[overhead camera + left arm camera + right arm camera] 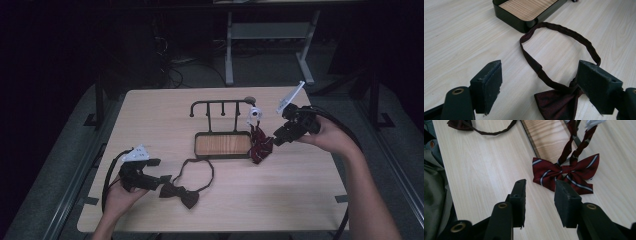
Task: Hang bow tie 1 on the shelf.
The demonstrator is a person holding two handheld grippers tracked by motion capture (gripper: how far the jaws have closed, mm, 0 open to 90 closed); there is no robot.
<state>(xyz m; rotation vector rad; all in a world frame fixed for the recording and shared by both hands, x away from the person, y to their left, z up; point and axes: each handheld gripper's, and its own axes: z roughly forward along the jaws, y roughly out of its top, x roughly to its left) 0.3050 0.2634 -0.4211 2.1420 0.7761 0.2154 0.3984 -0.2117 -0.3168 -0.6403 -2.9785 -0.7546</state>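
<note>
In the high view, a light wooden table (300,195) is seen from above, with a black hook stand (222,105) rising behind a wood-floored tray (222,144) near the table's middle. A striped red bow tie (260,144) is hung by its band from the stand's right end, its bow resting on the table just beside the tray's right edge. The right gripper (280,137) is held by the right hand (327,136) just to the right of that bow, its tips near the bow, and no contact can be made out. Near the front left, a dark bow tie (181,194) is laid flat, its band looped back toward the tray. The left gripper (162,180) is held by the left hand (120,197) with its tips at the dark bow's left end.

In the left gripper view, the jaws are seen set wide apart. The dark bow tie (557,103) is found low between them, its knot just at the right jaw; whether it is touched cannot be told. The band (561,30) is stretched in a loop toward the tray's corner (524,22).

In the right gripper view, the jaws are seen partly apart, with bare table between them. The striped red bow tie (576,171) is laid just beyond the tips, unclamped, its twisted band rising toward the stand beside the tray (546,135). The dark bow tie (460,124) is glimpsed at the far top left.
</note>
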